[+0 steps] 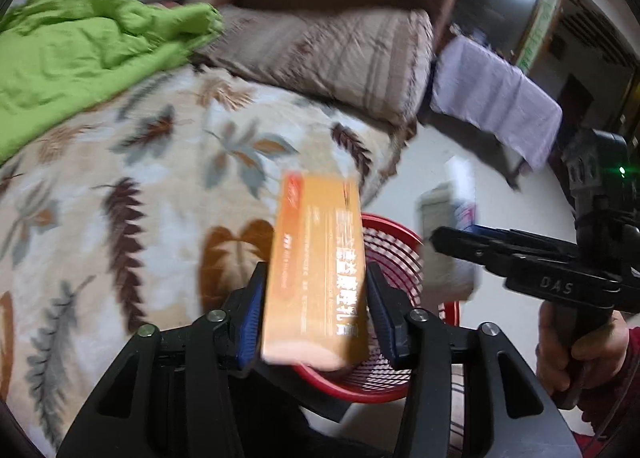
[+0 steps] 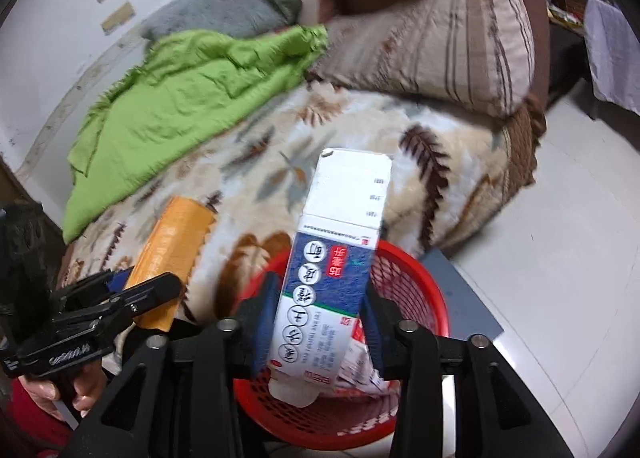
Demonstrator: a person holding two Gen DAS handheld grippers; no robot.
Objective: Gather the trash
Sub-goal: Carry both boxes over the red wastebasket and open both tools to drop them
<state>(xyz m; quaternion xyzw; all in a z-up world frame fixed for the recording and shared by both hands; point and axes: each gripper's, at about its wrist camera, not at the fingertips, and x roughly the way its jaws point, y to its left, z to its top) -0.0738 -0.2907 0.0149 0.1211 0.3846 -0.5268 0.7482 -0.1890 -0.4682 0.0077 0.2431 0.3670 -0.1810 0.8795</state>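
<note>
My left gripper [image 1: 316, 298] is shut on an orange box [image 1: 316, 258] and holds it upright over the near rim of a red mesh basket [image 1: 396, 254]. My right gripper [image 2: 320, 322] is shut on a white and blue box [image 2: 340, 242] above the same basket [image 2: 412, 286], which has some paper packets inside. In the left wrist view the right gripper [image 1: 444, 236] with its box [image 1: 452, 226] shows at the right. In the right wrist view the left gripper [image 2: 140, 282] with the orange box [image 2: 172, 254] shows at the left.
The basket stands on the floor beside a bed with a leaf-patterned blanket [image 1: 120, 186]. A green cloth [image 1: 72, 50] and a striped pillow [image 1: 340, 50] lie on the bed. A covered table [image 1: 496, 98] stands on the pale floor [image 2: 560, 218] further off.
</note>
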